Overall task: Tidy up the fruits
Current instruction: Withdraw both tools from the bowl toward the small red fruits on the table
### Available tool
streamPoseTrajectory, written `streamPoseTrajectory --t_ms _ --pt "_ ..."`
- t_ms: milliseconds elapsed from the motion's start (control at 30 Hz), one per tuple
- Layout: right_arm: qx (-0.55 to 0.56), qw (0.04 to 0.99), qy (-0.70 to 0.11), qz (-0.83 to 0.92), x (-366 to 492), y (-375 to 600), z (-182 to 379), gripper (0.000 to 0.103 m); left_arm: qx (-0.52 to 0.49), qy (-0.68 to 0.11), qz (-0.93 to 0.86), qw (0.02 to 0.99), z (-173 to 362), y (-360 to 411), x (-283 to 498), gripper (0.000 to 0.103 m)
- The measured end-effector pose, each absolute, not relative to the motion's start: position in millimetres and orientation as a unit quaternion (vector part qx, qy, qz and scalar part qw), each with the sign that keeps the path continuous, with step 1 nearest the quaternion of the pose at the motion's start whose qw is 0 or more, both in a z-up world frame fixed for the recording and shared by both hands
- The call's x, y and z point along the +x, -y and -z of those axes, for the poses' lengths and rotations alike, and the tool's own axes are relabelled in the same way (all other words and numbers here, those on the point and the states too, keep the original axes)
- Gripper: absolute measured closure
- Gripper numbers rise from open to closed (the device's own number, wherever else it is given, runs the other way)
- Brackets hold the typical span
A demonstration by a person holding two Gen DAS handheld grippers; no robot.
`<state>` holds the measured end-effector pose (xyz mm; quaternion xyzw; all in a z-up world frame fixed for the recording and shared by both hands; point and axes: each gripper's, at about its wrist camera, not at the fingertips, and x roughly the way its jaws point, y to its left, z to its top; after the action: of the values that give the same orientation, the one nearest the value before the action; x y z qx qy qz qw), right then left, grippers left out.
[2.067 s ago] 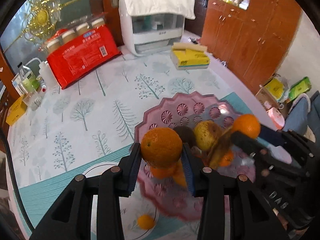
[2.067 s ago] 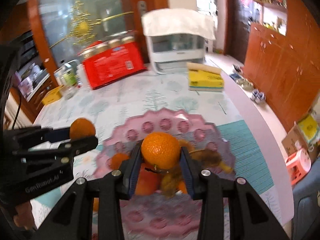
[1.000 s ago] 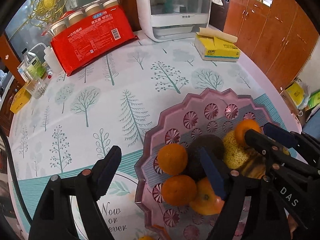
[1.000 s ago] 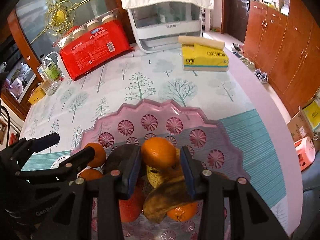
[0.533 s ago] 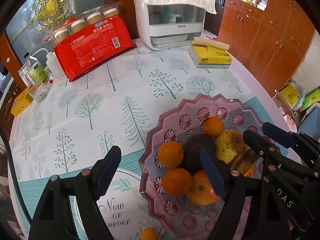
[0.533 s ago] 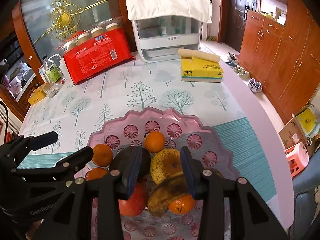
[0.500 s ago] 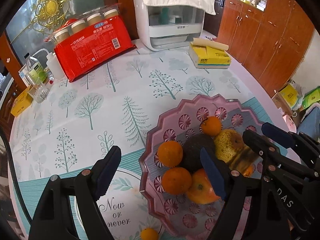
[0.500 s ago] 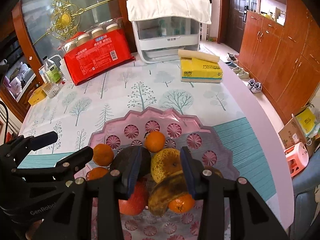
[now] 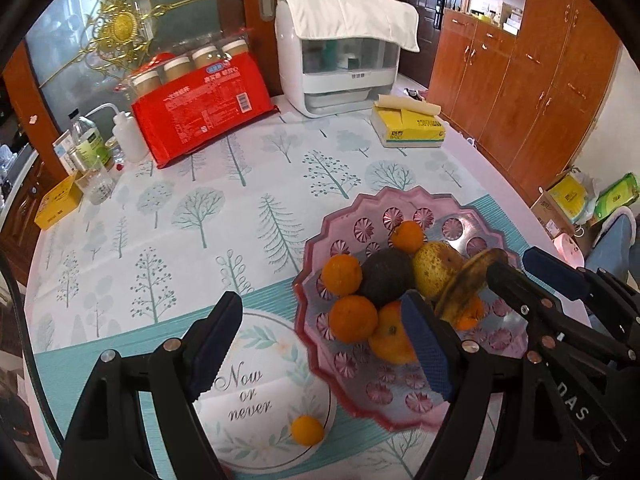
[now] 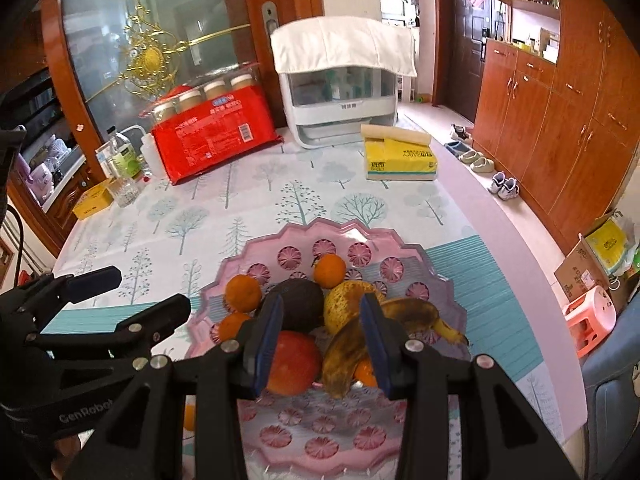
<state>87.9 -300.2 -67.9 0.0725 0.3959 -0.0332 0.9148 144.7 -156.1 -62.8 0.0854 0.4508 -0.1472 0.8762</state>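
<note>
A pink scalloped fruit plate [image 9: 400, 404] [image 10: 320, 436] holds several oranges [image 9: 342, 274] [image 10: 329, 270], a dark avocado [image 9: 386, 276] [image 10: 298, 304], a yellow pear [image 9: 434, 264] [image 10: 344, 306], a browned banana [image 9: 466, 284] [image 10: 352, 344] and a red apple [image 10: 294, 362]. One small orange [image 9: 307, 431] lies on the white round mat [image 9: 256, 400]. My left gripper [image 9: 320, 344] is open and empty, above the plate's left edge. My right gripper [image 10: 322, 332] is open and empty, above the fruit pile.
At the table's far side stand a red snack pack [image 9: 204, 108], a white appliance [image 9: 340, 64], a yellow tissue pack [image 9: 412, 128], bottles [image 9: 92, 148] and a glass [image 9: 96, 184]. A pink stool [image 10: 588, 318] stands on the floor at right.
Both grippers let go of their oranges onto the plate, opened, and drew back and up from the fruit pile. In the last half second the view only pulled back slightly.
</note>
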Motion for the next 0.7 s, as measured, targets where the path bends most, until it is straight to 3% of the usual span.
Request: streamPoseTrajectory --t_ms 700 --pt "0.03 0.92 -0.387 -0.054 15.4 224.2 62.2 0.062 0.032 -0.432 0.086 0.897 44.8 45.3 78.7 0.018"
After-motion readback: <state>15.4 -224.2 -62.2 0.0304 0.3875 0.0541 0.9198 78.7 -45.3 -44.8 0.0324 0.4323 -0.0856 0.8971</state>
